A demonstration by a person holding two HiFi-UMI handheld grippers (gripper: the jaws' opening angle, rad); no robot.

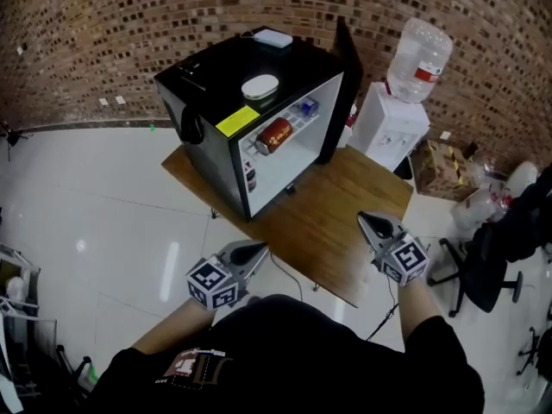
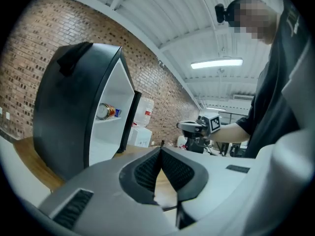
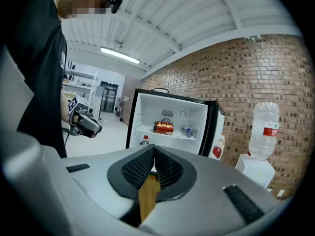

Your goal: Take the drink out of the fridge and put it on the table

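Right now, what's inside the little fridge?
In the fridge lie a red can and a blue can. Lower down stands a red-capped bottle, mostly hidden.

The black mini fridge (image 1: 216,84) stands on the wooden desk (image 1: 345,197) with its door open. A red can (image 1: 274,134) lies on its upper shelf. In front of the fridge, well apart from it, the left gripper (image 1: 257,249) and the right gripper (image 1: 367,219) point toward it.

The fridge (image 1: 207,84) stands on the bench (image 1: 345,214), at its far left, with the door (image 1: 343,93) swung open to the right. A drink can (image 1: 274,134) lies on the upper shelf (image 3: 175,133) inside (a second can (image 1: 308,107) to its right). The water dispenser (image 1: 392,123) stands right of the fridge.
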